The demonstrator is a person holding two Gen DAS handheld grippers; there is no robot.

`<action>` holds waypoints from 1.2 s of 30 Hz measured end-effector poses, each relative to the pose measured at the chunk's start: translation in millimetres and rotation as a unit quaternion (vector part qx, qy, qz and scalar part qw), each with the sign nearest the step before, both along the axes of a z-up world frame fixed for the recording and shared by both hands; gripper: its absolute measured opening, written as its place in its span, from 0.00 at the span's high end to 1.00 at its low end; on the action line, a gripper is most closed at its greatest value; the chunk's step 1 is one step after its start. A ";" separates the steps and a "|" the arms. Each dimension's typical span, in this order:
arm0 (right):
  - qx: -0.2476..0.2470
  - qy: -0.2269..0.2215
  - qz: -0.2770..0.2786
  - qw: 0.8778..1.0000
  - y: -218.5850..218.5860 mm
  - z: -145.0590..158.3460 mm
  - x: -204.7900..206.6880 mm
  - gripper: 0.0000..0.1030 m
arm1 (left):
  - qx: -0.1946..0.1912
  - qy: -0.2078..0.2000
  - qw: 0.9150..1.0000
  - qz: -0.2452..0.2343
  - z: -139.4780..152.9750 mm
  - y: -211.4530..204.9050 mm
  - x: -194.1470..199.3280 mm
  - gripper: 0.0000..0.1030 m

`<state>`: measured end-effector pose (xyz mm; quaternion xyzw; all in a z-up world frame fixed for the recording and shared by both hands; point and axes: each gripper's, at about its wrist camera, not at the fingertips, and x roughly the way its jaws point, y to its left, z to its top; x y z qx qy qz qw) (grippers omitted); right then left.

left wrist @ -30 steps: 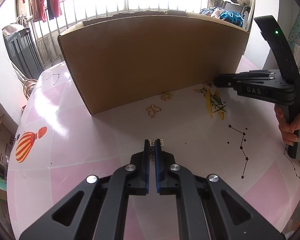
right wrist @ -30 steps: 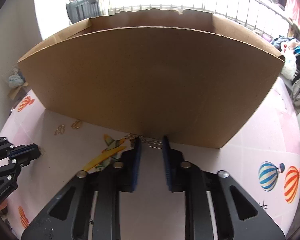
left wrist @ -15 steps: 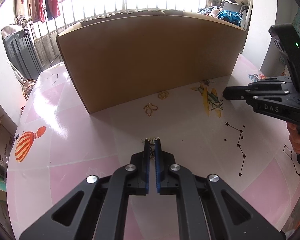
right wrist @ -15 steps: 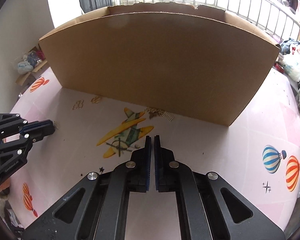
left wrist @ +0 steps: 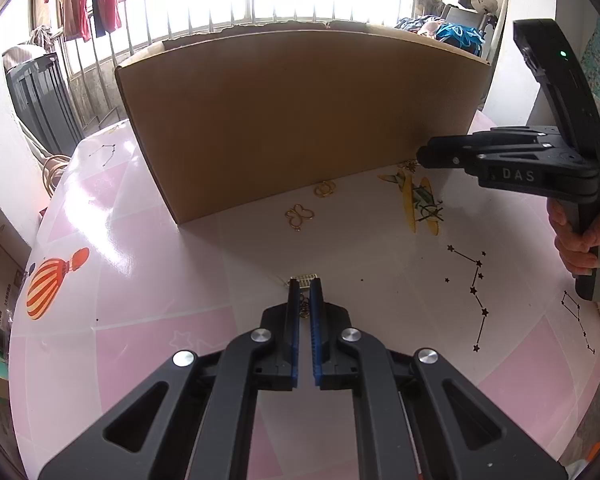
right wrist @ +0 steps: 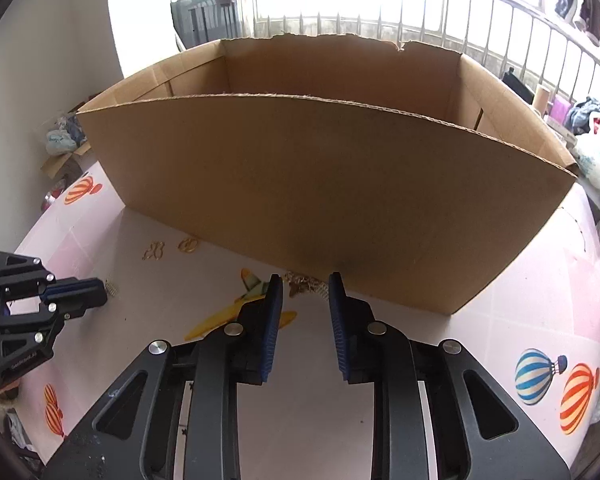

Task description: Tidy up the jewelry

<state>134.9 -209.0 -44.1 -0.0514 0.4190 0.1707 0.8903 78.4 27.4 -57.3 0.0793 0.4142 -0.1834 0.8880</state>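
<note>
My left gripper [left wrist: 305, 292] is shut on a small gold pendant [left wrist: 305, 279] low over the pink table; its fine chain hangs between the blue pads. In the right wrist view that gripper [right wrist: 100, 294] sits at the left edge. My right gripper [right wrist: 305, 283] is at the foot of the cardboard box [right wrist: 320, 184], and its jaws are opening. A tangled gold chain [right wrist: 306, 285] lies on the table between its fingertips, untouched by the pads. The left wrist view shows this gripper [left wrist: 422, 158] at the box's right corner. Two gold butterfly-shaped pieces [left wrist: 299, 216] [left wrist: 325, 188] lie by the box wall.
The tall open box [left wrist: 300, 120] blocks the far side of the table. The tabletop [left wrist: 380, 280] carries printed balloons, stars and a yellow aeroplane [left wrist: 420, 204]. A person's hand [left wrist: 580, 240] grips the right tool's handle. A railing and hanging clothes stand behind.
The right gripper stood open at the chain, then shut empty and drew back, and now has returned to the box's foot with its jaws apart. The left gripper has kept still.
</note>
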 end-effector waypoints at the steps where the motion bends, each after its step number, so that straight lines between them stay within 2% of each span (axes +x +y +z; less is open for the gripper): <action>1: 0.009 0.014 0.000 1.000 1.5 -3.1 5.4 0.77 | -0.001 0.000 1.000 0.000 0.0 0.0 0.1 0.95; 2: 0.014 0.029 -0.001 0.999 4.1 -7.7 9.9 0.77 | -0.001 0.001 1.000 0.000 -0.2 0.1 0.3 0.95; 7: -0.027 0.005 -0.028 0.999 25.7 -9.3 9.6 0.77 | -0.008 0.003 1.000 0.000 -0.2 0.6 2.0 0.95; 12: -0.018 0.012 0.012 1.000 39.9 -9.1 10.8 0.77 | -0.016 0.006 1.000 0.001 0.1 1.3 2.8 0.95; 14: -0.025 0.010 0.019 0.999 44.8 -8.7 10.6 0.81 | -0.016 0.006 1.000 0.001 0.2 0.7 2.8 0.95; 16: -0.027 0.013 0.024 0.999 38.5 -8.3 3.9 0.93 | -0.015 0.006 1.000 0.001 0.2 0.0 3.0 0.95; 23: -0.038 0.008 0.016 0.999 46.9 -5.4 -24.5 0.95 | -0.016 0.006 1.000 0.003 0.8 -0.9 4.0 0.95; 31: 0.002 0.025 0.019 1.000 20.2 -6.6 -32.8 0.96 | -0.017 0.006 1.000 0.003 0.8 0.9 4.6 0.95; 33: 0.004 0.015 0.004 1.000 12.5 -1.6 -36.6 0.96 | -0.017 0.006 1.000 0.003 1.0 0.8 5.0 0.95; 36: 0.031 0.009 -0.005 0.999 -7.0 12.6 -43.6 0.96 | -0.017 0.007 1.000 0.004 0.9 2.7 6.1 0.95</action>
